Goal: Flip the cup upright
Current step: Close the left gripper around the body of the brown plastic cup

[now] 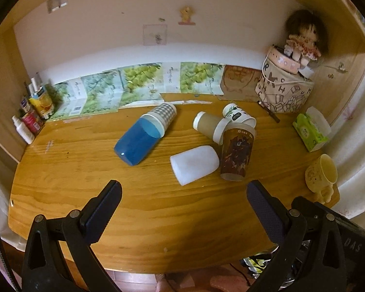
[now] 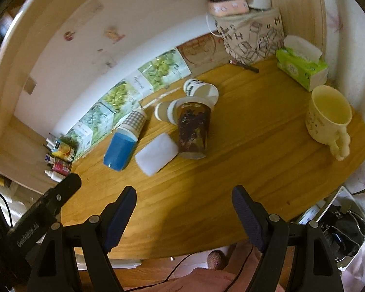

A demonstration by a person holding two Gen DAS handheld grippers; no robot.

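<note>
Several cups lie on the wooden table [image 1: 158,209]. A blue cup [image 1: 137,143] lies on its side, nested with a checked paper cup [image 1: 164,114]. A white cup [image 1: 194,165] lies on its side. A dark printed cup [image 1: 236,154] stands mouth down. A tan-sleeved cup [image 1: 208,124] and a white leaf-print cup [image 1: 238,115] lie behind it. A cream mug [image 1: 321,173] stands upright at the right edge. My left gripper [image 1: 183,194] is open, near the table's front. My right gripper [image 2: 183,199] is open, also near the front; the cups [image 2: 193,129] and the mug [image 2: 328,114] show in its view.
A printed fabric bag [image 1: 283,90] with a doll [image 1: 303,40] on top stands at the back right. A green tissue pack [image 1: 310,131] lies beside it. Bottles and tubes [image 1: 32,116] stand at the back left. Printed cartons [image 1: 133,85] line the back wall.
</note>
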